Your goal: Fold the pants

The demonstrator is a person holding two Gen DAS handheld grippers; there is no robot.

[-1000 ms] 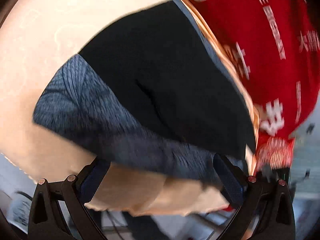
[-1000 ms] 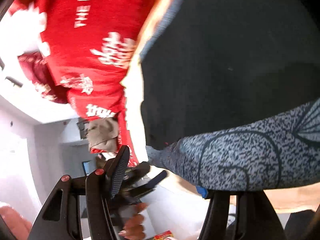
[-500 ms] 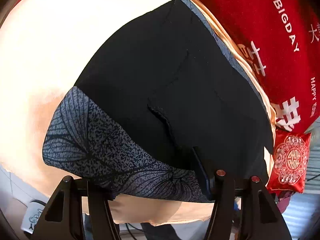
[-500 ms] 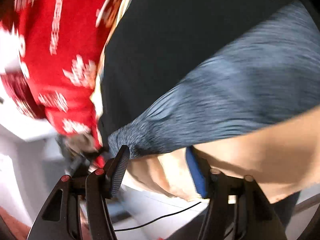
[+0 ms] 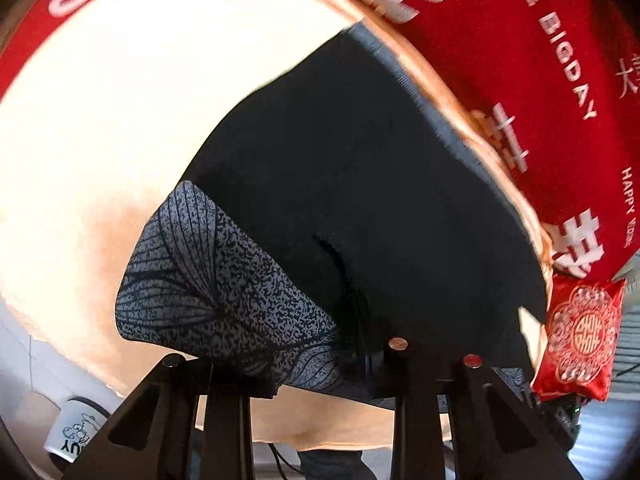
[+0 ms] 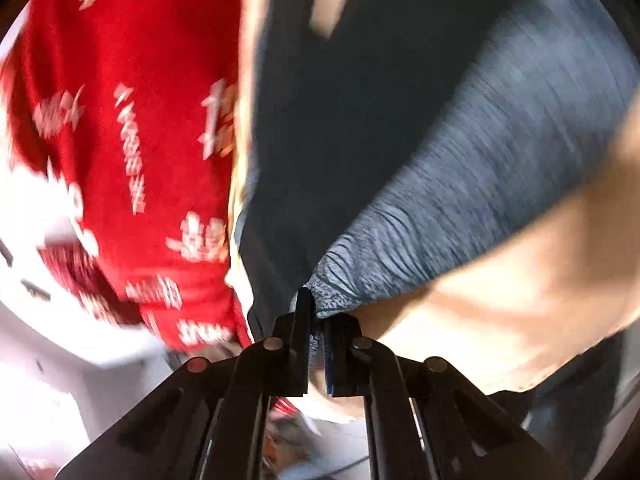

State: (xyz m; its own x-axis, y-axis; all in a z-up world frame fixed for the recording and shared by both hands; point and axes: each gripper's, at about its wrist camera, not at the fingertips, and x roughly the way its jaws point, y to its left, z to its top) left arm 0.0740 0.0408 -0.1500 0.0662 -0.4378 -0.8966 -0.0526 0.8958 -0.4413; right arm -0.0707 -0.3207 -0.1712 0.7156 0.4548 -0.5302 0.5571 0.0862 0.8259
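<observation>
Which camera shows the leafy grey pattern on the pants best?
The left wrist view. There the patterned waistband is sharp, with dark leaf veins and speckles plain to see. In the right wrist view the same band is smeared by motion, so it shows only as streaky grey-blue, without any leaf shapes.

A bed covered by a pale peach sheet carries everything. Directly on the sheet lie the black pants with a grey leaf-patterned waistband, spread flat near its front edge. Beside them, along the sheet's far side, lies a red blanket printed with white lettering. A small red embroidered cushion sits at the bed's corner.
</observation>
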